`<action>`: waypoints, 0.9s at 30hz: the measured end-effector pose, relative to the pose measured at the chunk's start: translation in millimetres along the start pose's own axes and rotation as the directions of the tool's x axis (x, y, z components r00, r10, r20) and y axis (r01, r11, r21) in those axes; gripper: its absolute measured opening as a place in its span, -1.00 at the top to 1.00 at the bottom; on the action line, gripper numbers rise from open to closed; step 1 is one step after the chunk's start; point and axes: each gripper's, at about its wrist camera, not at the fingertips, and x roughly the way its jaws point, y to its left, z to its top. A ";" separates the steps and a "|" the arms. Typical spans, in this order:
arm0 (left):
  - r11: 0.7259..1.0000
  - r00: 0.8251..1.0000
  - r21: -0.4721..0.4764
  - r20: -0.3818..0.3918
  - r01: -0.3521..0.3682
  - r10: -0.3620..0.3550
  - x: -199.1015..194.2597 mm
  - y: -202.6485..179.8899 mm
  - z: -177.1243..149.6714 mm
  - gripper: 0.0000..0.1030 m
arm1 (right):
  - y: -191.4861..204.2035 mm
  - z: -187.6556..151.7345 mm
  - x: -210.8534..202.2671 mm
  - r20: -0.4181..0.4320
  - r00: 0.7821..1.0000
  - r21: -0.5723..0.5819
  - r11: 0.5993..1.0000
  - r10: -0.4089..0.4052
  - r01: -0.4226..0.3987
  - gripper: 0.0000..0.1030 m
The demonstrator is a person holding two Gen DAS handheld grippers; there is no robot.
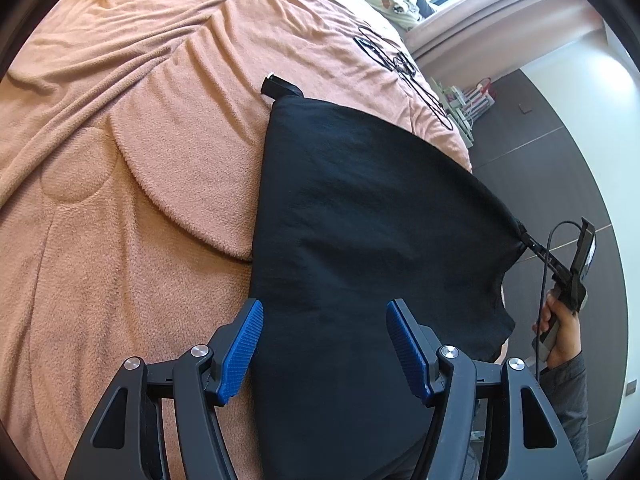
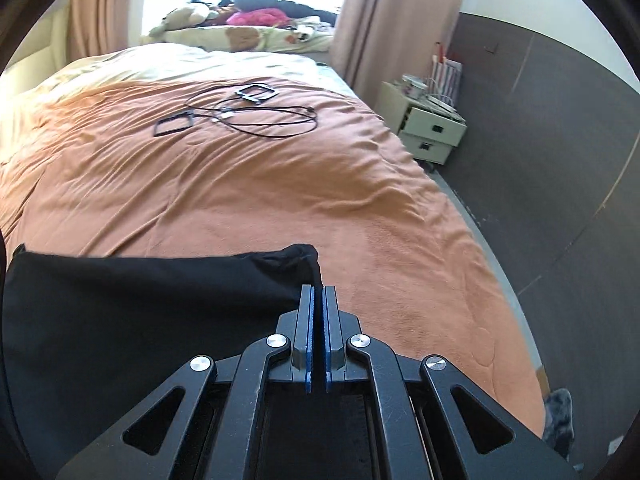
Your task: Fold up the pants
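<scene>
So we've got the black pants spread out on the orange blanket that covers the bed, lying along its near edge. From the left wrist view, our left gripper hangs right over the near part of the cloth with its jaws standing well apart — nothing pinched between the blue pads, just fabric showing in the gap below.

The right gripper is a different story: its jaws are pressed together on a corner of the pants, and the cloth bunches up right at the tips. In the left view you can see that corner pulled out past the bed's edge into a taut point, with the right hand gripping the handle and a cable looping up from it.

Further up the blanket there's a tangle of black cables with a couple of flat dark frames beside them, well apart from the pants. A pale nightstand stands by the bed against the dark wall, and plush toys sit piled near the window.
</scene>
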 end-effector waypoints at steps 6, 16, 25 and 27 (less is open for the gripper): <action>1.000 1.000 -0.004 -0.001 -0.002 0.002 -1.1 1.5 0.0 -0.29 | 3.2 9.5 11.9 -0.002 0.999 -0.005 0.999 -0.052 0.052 1.00; 1.000 1.000 -0.002 -0.009 -0.004 0.004 0.9 -0.1 0.7 -0.29 | -4.0 12.0 18.7 -0.038 0.997 0.006 0.998 -0.061 0.061 -0.17; 1.000 1.000 0.009 -0.007 -0.009 0.009 2.4 -3.1 -0.9 -0.29 | -44.7 -23.4 -23.2 -0.065 0.995 0.147 0.987 0.080 -0.069 -0.28; 1.000 1.000 0.010 -0.005 -0.012 0.012 2.7 -3.3 -1.2 -0.29 | -56.4 -34.0 -35.3 -0.074 0.992 0.189 0.978 0.106 -0.091 -0.28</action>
